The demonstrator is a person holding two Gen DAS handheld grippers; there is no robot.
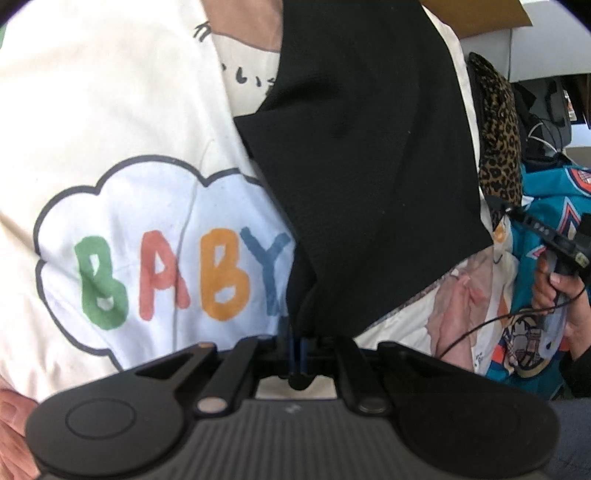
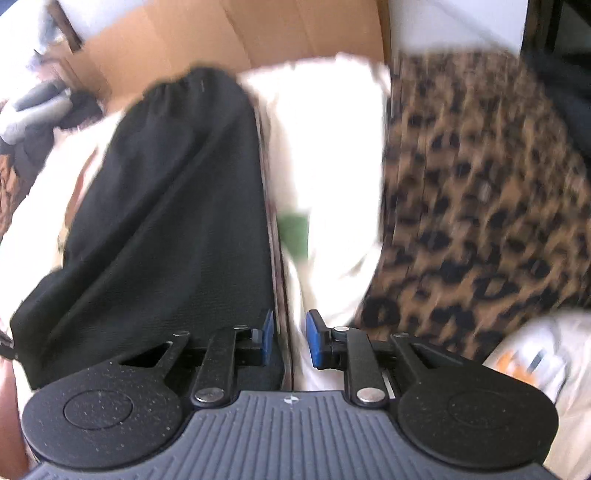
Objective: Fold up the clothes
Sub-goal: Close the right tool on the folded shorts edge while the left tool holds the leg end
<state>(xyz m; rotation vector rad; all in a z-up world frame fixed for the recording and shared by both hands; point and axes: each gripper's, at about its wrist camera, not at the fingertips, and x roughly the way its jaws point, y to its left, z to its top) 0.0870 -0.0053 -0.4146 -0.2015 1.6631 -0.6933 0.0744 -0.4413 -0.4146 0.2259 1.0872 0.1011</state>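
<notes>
A black garment [image 1: 362, 147] hangs in front of the left wrist camera, and my left gripper [image 1: 297, 347] is shut on its lower corner. In the right wrist view the same black garment [image 2: 166, 206] lies on a cream sheet [image 2: 325, 155]. My right gripper [image 2: 290, 341] stands open at its right edge. The left blue pad [image 2: 267, 339] sits over the black cloth and the right blue pad [image 2: 314, 343] over the cream sheet. Neither pad presses on cloth. The right wrist view is blurred.
The cream sheet [image 1: 110, 110] carries a cloud print reading BABY [image 1: 177, 277]. A leopard-print garment [image 2: 480, 192] lies to the right, with a teal jersey [image 1: 546, 199] beyond it. A hand [image 1: 550, 291] holds a handle at the right edge. A cardboard box [image 2: 221, 33] stands behind.
</notes>
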